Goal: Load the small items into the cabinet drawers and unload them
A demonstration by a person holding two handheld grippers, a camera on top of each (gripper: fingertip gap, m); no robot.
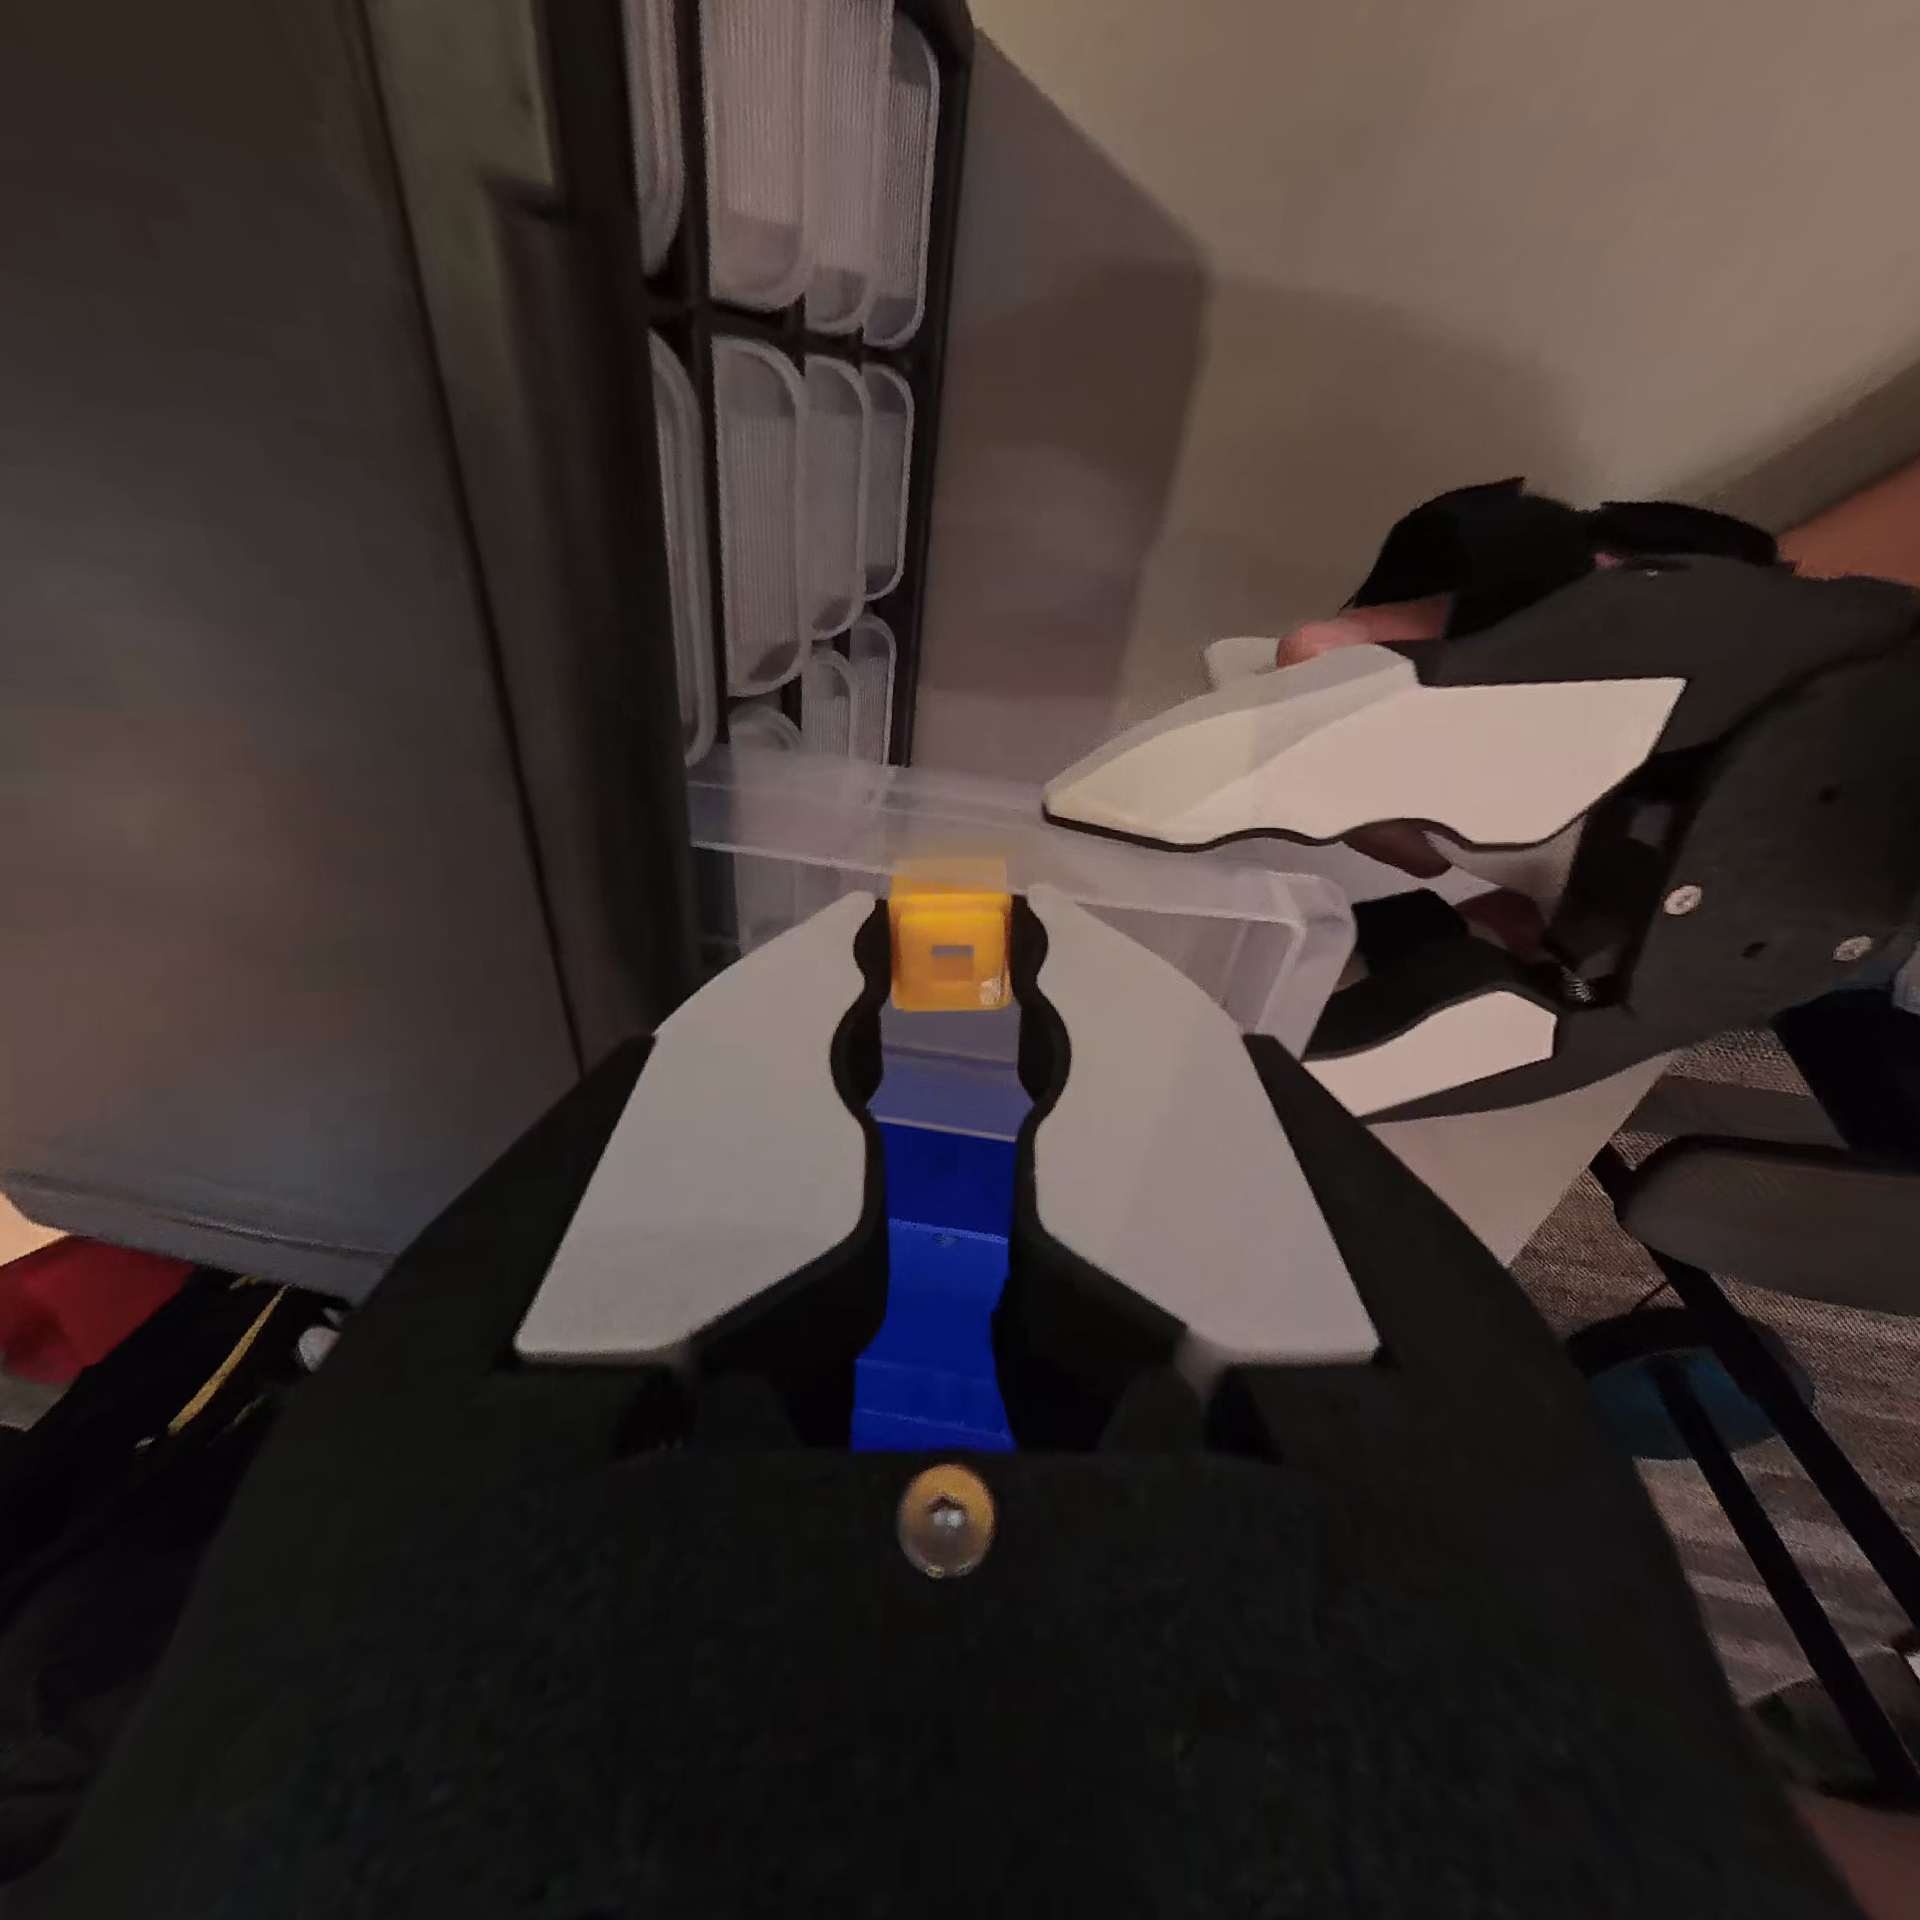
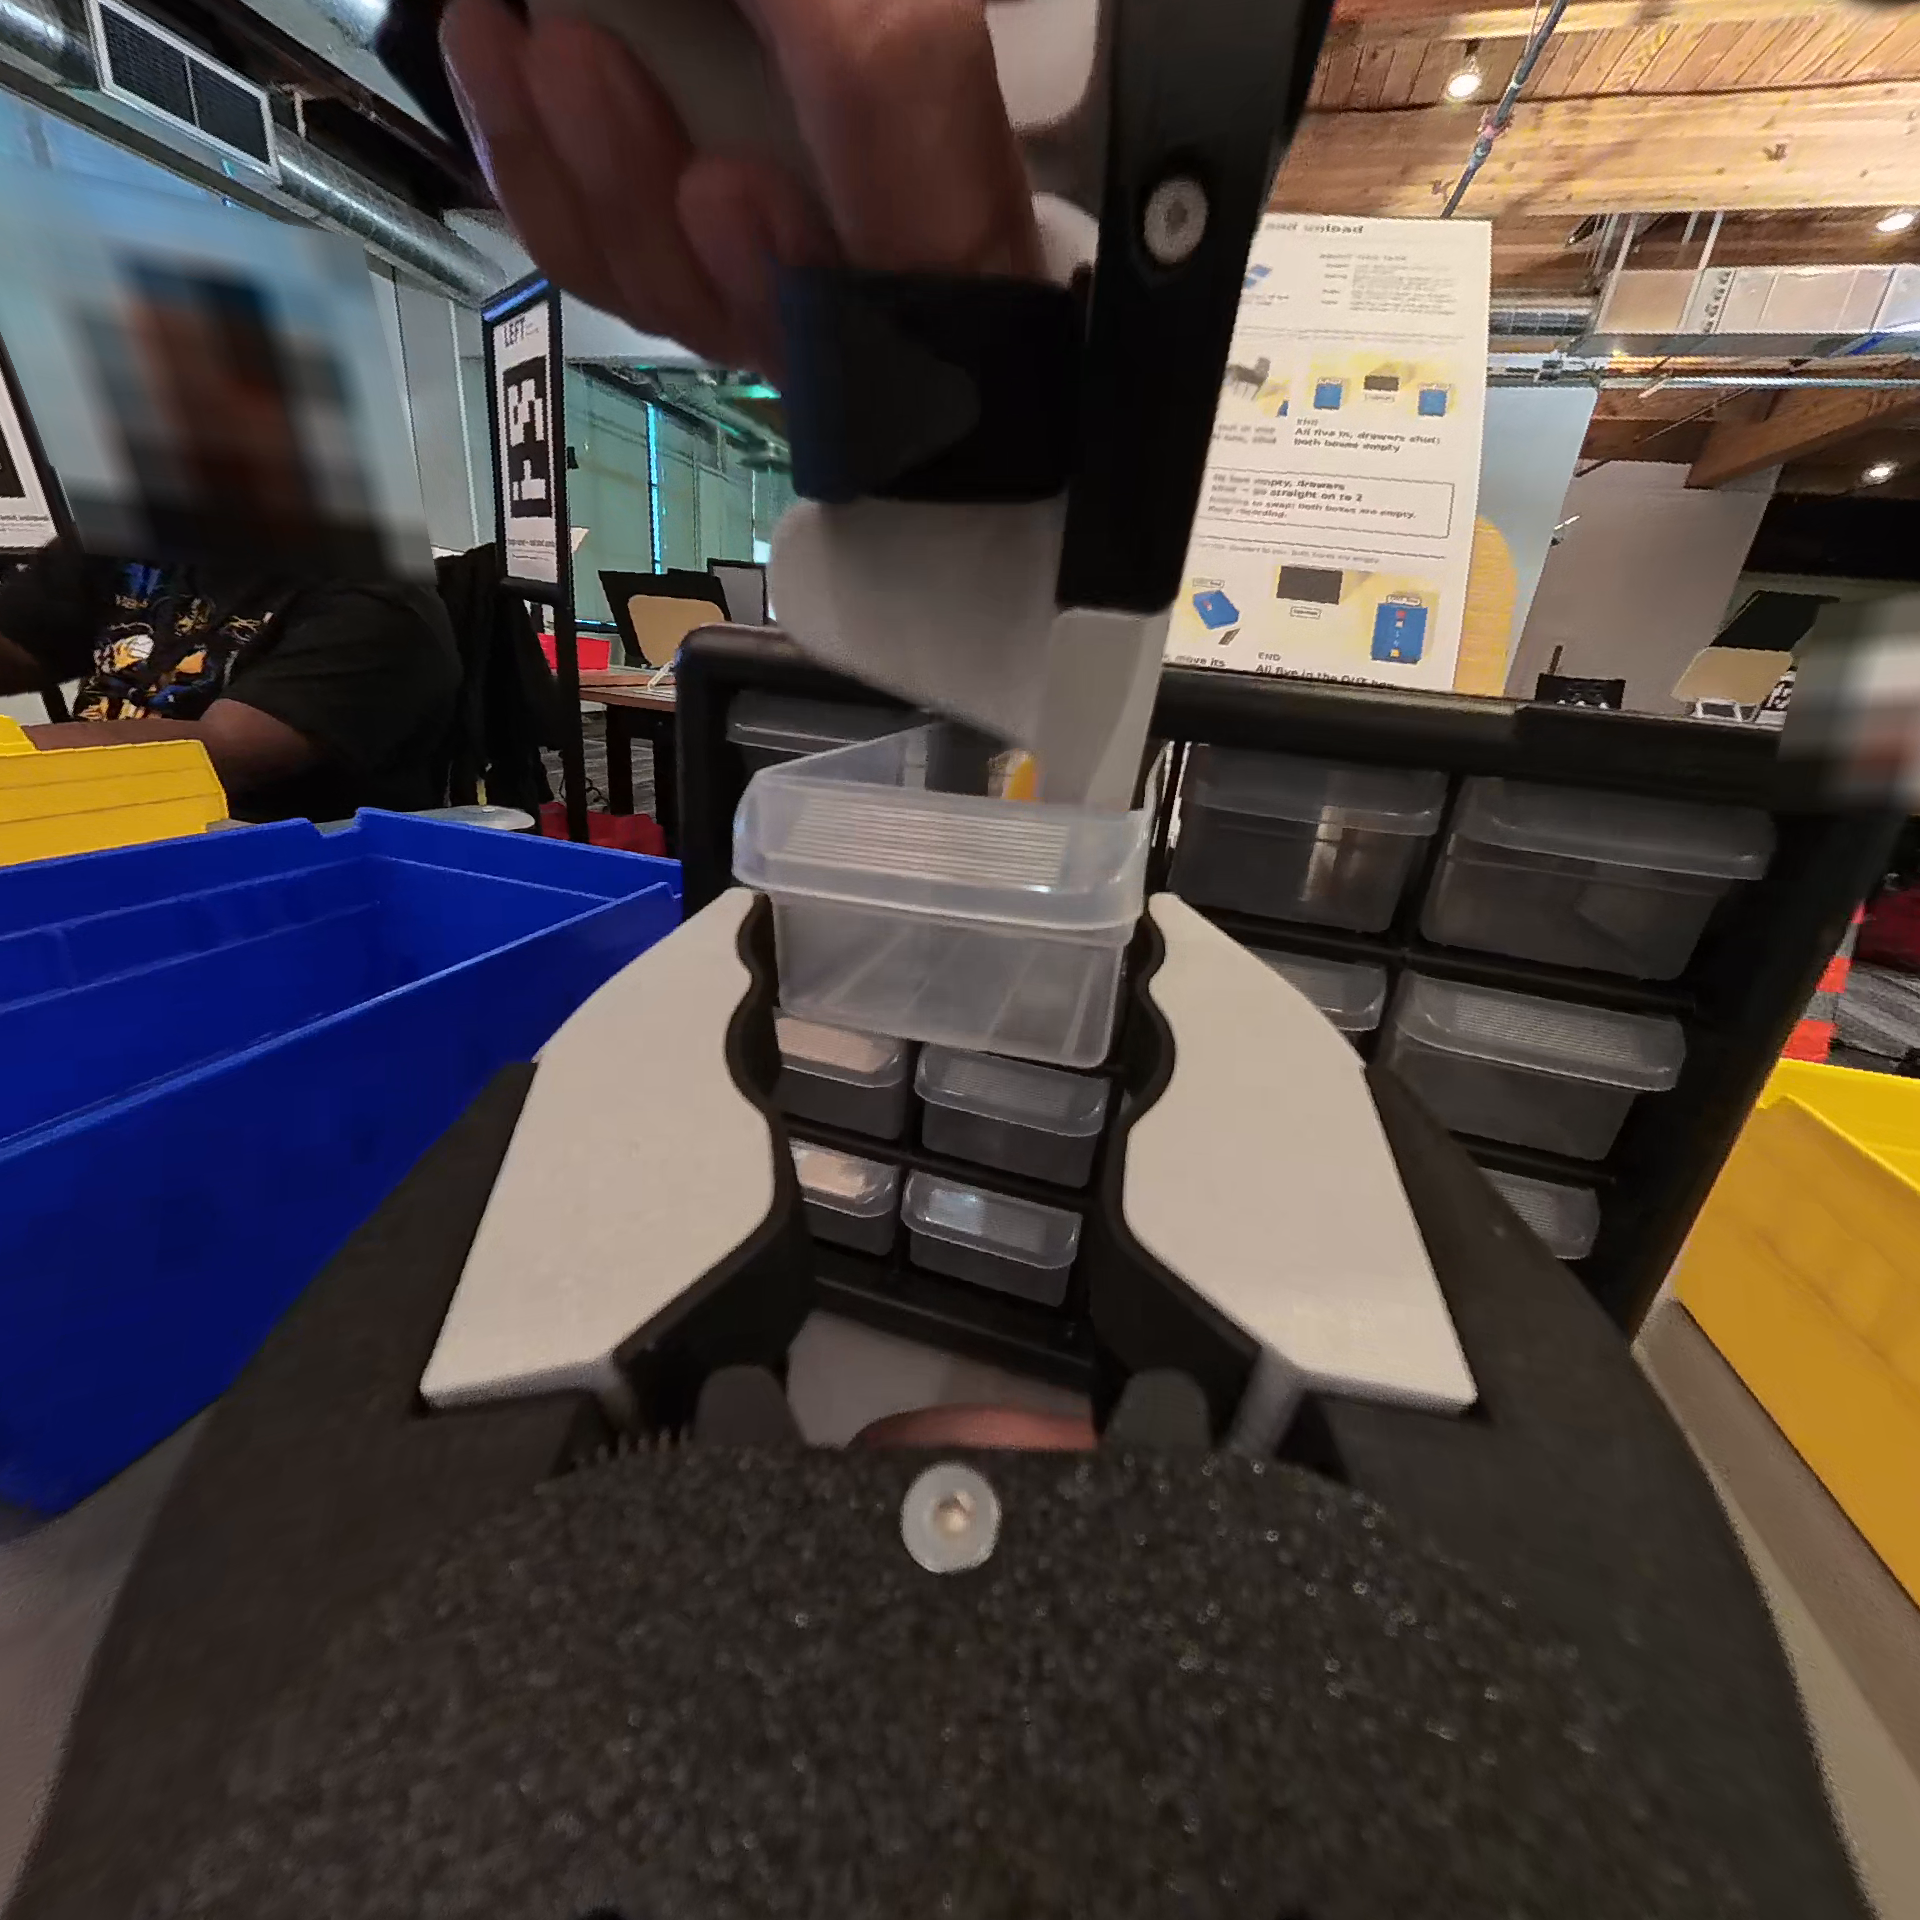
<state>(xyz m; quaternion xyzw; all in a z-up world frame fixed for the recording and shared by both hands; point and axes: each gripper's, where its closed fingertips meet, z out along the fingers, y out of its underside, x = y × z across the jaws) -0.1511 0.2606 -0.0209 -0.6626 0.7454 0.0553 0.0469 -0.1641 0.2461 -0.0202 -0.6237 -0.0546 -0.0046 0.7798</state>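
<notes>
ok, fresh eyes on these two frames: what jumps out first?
The small yellow block pinched in the left gripper, right at the rim of a pulled-out clear drawer. The right gripper has that drawer's front between its fingers, before the black drawer cabinet. A big blue bin fills the right wrist view's left side.

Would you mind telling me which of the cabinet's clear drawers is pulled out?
The upper drawer held between the right gripper's fingers; the other drawers sit shut in the cabinet.
</notes>
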